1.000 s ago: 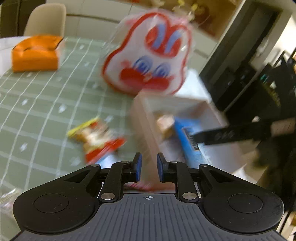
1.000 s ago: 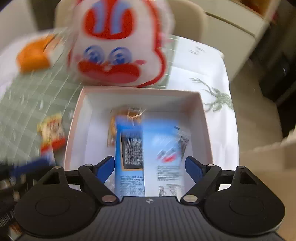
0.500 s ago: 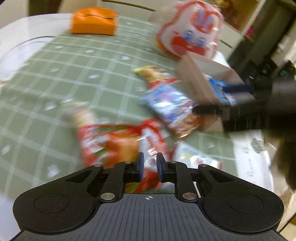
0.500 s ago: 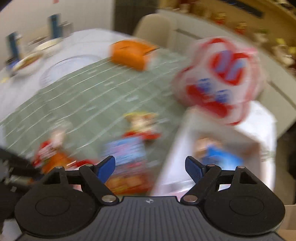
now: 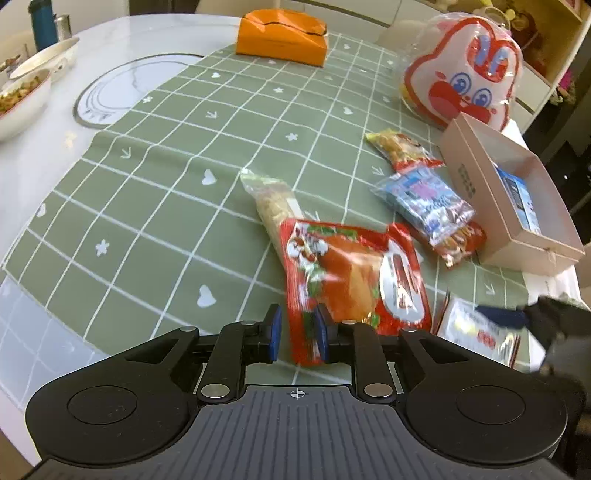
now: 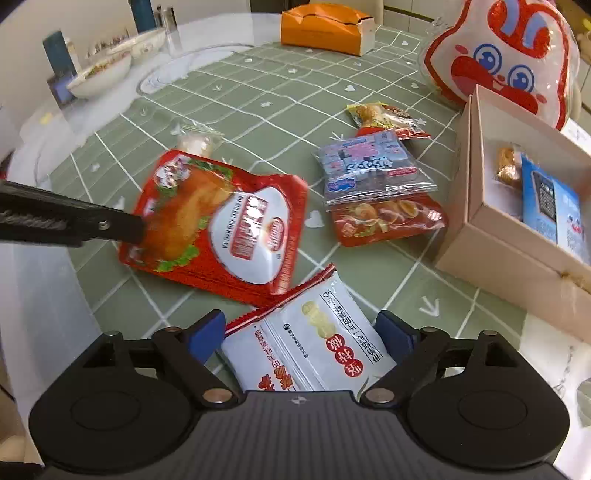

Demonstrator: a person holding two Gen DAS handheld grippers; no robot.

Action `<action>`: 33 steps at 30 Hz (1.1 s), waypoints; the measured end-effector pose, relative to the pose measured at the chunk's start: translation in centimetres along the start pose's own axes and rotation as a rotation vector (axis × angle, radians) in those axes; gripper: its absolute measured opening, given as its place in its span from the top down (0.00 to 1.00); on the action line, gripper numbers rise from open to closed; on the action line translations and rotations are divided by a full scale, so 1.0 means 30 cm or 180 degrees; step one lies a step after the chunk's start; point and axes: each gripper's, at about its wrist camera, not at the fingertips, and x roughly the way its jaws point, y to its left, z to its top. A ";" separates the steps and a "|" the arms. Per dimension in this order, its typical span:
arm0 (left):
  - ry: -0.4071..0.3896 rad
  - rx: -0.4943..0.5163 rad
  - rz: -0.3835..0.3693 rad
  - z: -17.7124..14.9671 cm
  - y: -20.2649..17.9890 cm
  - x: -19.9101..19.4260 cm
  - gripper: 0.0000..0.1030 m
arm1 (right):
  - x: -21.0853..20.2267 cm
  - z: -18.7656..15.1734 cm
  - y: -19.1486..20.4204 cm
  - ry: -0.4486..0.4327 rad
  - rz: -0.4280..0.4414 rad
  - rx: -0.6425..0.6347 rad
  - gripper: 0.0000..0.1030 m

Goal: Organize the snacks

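Note:
My left gripper (image 5: 295, 334) is narrowly parted around the near corner of a big red snack bag (image 5: 351, 273), which also shows in the right wrist view (image 6: 221, 225); whether it grips the bag I cannot tell. My right gripper (image 6: 301, 332) is open, its fingers on either side of a white snack packet (image 6: 310, 339) lying on the cloth. The cardboard box (image 6: 517, 236) at the right holds a blue packet (image 6: 554, 206) and a small gold snack (image 6: 508, 166). A blue packet (image 6: 373, 162), a red packet (image 6: 384, 218) and a yellow packet (image 6: 384, 116) lie beside the box.
A clear packet of pale snacks (image 5: 273, 199) lies behind the red bag. A rabbit-face bag (image 6: 506, 55) stands behind the box. An orange tissue box (image 5: 282, 31) sits at the far edge of the green checked cloth (image 5: 177, 155). Bowls (image 6: 99, 74) stand far left.
Both grippers swung away from the box to the near packets. The left gripper came down onto the red bag's corner. The right gripper now straddles the white packet.

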 end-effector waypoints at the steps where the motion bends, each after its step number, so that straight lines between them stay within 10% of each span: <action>1: 0.0001 0.0018 0.0017 0.008 -0.006 0.004 0.78 | -0.001 -0.001 0.011 -0.0002 0.0035 -0.0049 0.13; 33: 0.0056 0.0312 0.0169 0.057 -0.047 0.055 0.58 | 0.024 -0.028 0.087 -0.0103 0.0033 -0.0231 0.03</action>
